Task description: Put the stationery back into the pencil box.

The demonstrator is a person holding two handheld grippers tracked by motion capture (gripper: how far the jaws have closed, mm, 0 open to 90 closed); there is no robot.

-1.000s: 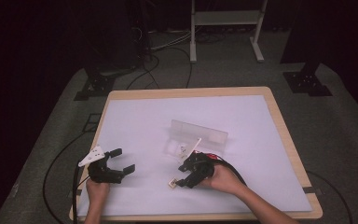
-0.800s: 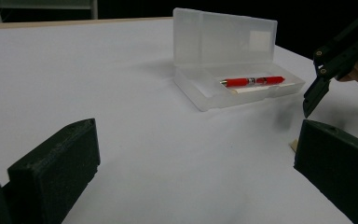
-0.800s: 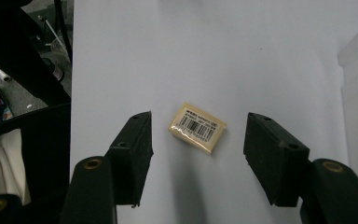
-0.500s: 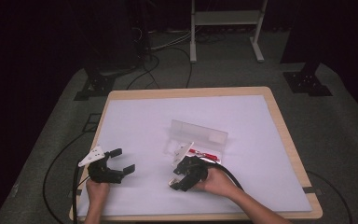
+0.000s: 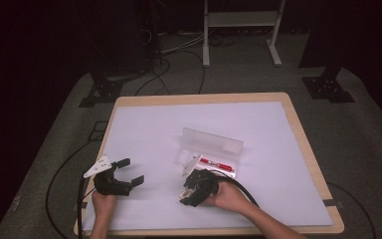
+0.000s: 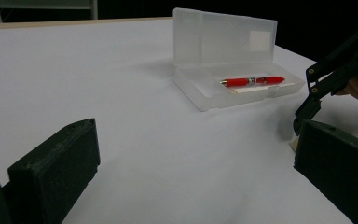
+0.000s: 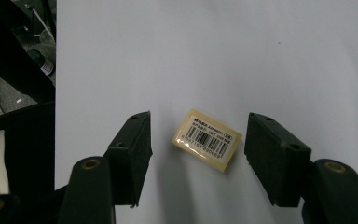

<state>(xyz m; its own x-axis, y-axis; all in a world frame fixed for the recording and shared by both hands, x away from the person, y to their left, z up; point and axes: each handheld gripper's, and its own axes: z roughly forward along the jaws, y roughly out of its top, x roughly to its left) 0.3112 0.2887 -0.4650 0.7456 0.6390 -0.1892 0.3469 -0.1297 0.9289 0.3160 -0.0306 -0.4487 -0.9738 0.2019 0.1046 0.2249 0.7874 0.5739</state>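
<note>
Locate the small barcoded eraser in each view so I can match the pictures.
High view: eraser low centre, under the right gripper.
Left gripper view: a sliver at the right edge.
Right gripper view: centre, between the open jaws.
Shared landmark: clear pencil case.

A barcoded eraser [image 7: 207, 140] lies untouched between the hand-held gripper [image 7: 198, 149] jaws.

Both claws, left [image 5: 129, 171] and right [image 7: 196, 154], jaws apart, empty.
</note>
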